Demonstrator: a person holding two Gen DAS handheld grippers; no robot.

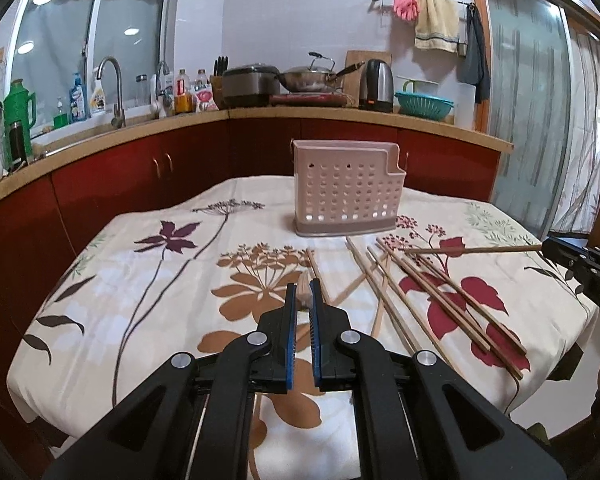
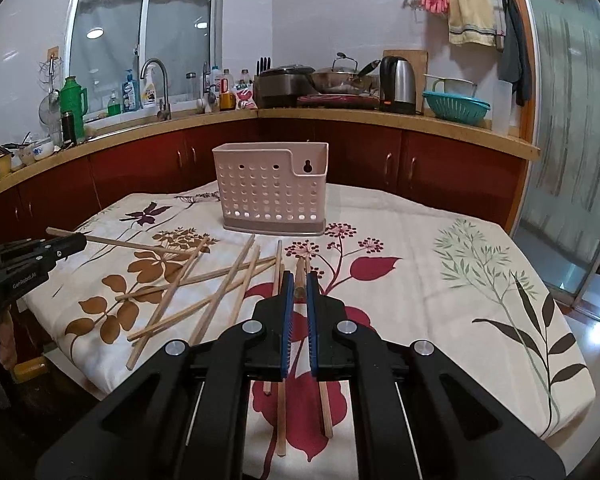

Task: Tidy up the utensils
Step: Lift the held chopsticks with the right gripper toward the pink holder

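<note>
A pink perforated utensil holder (image 1: pixel 348 192) (image 2: pixel 272 192) stands upright at the far side of the floral tablecloth. My left gripper (image 1: pixel 302 300) is shut on one wooden chopstick (image 1: pixel 303 294). In the right wrist view this gripper (image 2: pixel 82 240) comes in from the left, its chopstick (image 2: pixel 140 245) held above the cloth. My right gripper (image 2: pixel 298 284) is shut on another chopstick (image 2: pixel 300 272). The left wrist view shows it (image 1: pixel 550 246) at the right edge, its chopstick (image 1: pixel 472 249) pointing left. Several loose chopsticks (image 1: pixel 440 300) (image 2: pixel 216 292) lie scattered on the cloth between the grippers.
The table (image 1: pixel 100 280) is covered by a cream floral cloth and sits close to a red-fronted kitchen counter (image 1: pixel 260 114) with a sink, bottles, pots and a kettle. A glass sliding door (image 2: pixel 572 120) is on the right. Two chopsticks (image 2: pixel 282 412) lie under my right gripper.
</note>
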